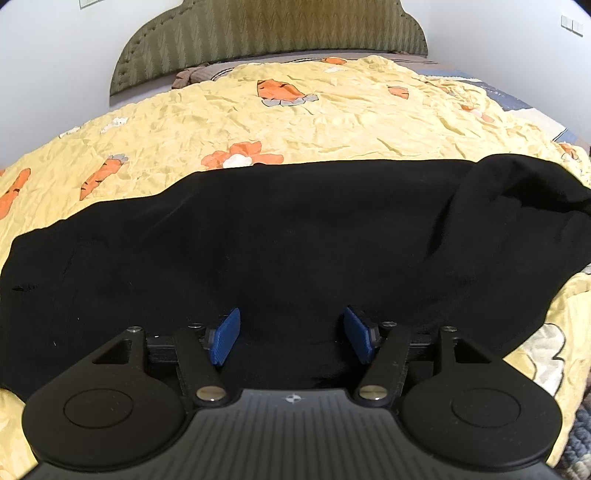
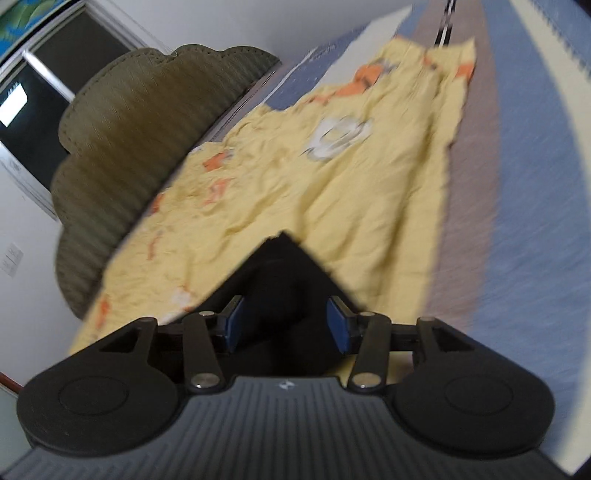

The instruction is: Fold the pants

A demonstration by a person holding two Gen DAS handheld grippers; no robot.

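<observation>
The black pants lie spread sideways across the yellow carrot-print bedspread, with one end bunched into a raised fold at the right. My left gripper hovers over their near edge, open, blue pads wide apart and only cloth below. In the tilted, blurred right wrist view a pointed corner of the pants lies between the fingers of my right gripper. Its pads stand apart and do not press the cloth.
A green padded headboard stands against the white wall at the far end of the bed. A striped blue, brown and cream sheet shows beyond the bedspread's right edge. A dark window is at the left in the right wrist view.
</observation>
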